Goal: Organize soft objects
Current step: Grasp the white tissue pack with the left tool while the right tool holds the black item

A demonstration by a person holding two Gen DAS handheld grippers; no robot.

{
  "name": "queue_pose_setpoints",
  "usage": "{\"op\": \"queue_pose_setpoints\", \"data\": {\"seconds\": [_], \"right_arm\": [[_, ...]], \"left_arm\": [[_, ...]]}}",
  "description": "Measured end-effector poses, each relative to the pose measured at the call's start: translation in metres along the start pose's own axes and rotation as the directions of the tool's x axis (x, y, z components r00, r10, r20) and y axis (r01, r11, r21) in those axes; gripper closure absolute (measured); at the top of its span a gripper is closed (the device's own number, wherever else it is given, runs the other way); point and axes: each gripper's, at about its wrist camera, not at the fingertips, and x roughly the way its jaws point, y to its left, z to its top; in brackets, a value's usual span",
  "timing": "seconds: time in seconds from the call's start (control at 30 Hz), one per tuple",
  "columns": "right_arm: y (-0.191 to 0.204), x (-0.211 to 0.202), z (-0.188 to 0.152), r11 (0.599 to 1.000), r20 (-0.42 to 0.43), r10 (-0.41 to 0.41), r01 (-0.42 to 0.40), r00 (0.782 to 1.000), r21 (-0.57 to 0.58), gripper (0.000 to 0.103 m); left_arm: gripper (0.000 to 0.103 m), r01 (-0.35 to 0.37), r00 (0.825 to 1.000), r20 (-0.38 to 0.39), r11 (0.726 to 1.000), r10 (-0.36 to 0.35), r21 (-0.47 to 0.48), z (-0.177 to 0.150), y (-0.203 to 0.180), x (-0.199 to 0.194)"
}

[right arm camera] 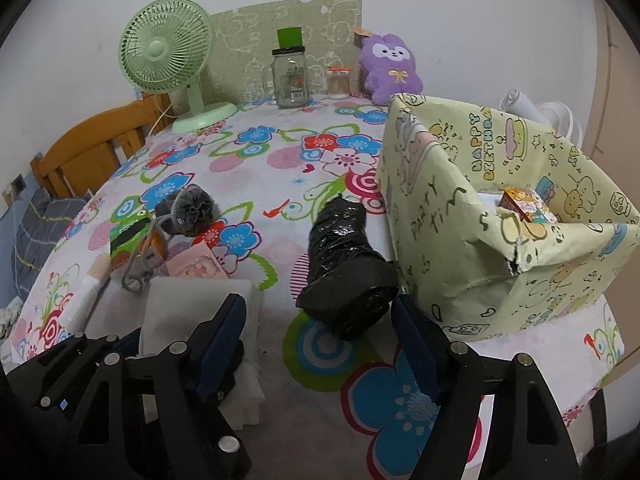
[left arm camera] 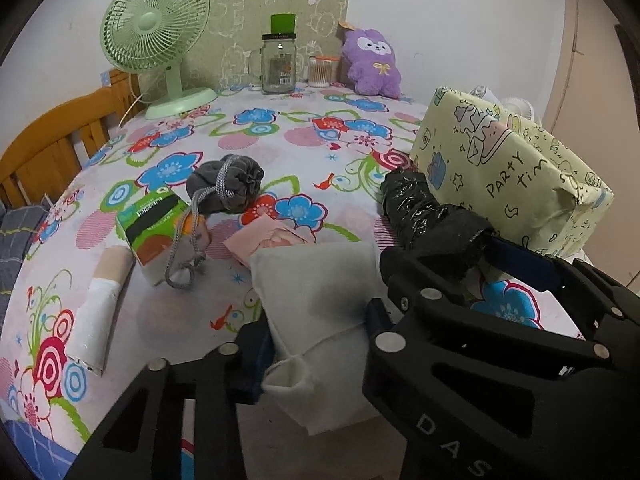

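Observation:
My left gripper [left arm camera: 320, 344] is shut on a folded white cloth [left arm camera: 316, 304], which also shows in the right wrist view [right arm camera: 180, 304] at the table's near edge. My right gripper [right arm camera: 320, 332] is open, its fingertips on either side of the near end of a black plastic roll [right arm camera: 344, 264], which also shows in the left wrist view [left arm camera: 428, 208]. A yellow paper-wrapped box [right arm camera: 500, 216] stands open at the right with a small item inside. A grey drawstring pouch [left arm camera: 228, 188], a green tissue pack [left arm camera: 156, 220] and a pink packet [left arm camera: 260, 240] lie at the left.
A floral tablecloth [right arm camera: 280, 168] covers the table. At the back stand a green fan [right arm camera: 168, 52], a glass jar [right arm camera: 290, 80], a cotton swab jar [right arm camera: 338, 82] and a purple plush [right arm camera: 390, 68]. A white tube [left arm camera: 98, 312] lies near the left edge. A wooden bed frame [right arm camera: 92, 148] is behind.

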Motion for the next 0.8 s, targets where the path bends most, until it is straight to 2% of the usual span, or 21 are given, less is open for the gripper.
{"op": "queue_pose_setpoints", "data": {"seconds": [0.2, 0.43, 0.8], "right_arm": [[0.007, -0.002, 0.005, 1.0, 0.015, 0.012, -0.012, 1.0, -0.011, 0.025], [0.009, -0.001, 0.018, 1.0, 0.039, 0.009, -0.01, 0.999, 0.017, 0.025], [0.01, 0.016, 0.023, 0.996, 0.01, -0.081, 0.08, 0.997, 0.04, 0.026]], "left_arm": [[0.07, -0.033, 0.999, 0.039, 0.999, 0.032, 0.01, 0.005, 0.005, -0.008], [0.071, -0.091, 0.992, 0.089, 0.996, 0.09, 0.008, 0.021, 0.017, -0.007], [0.07, -0.095, 0.993, 0.07, 0.995, 0.094, 0.019, 0.025, 0.023, 0.011]]}}
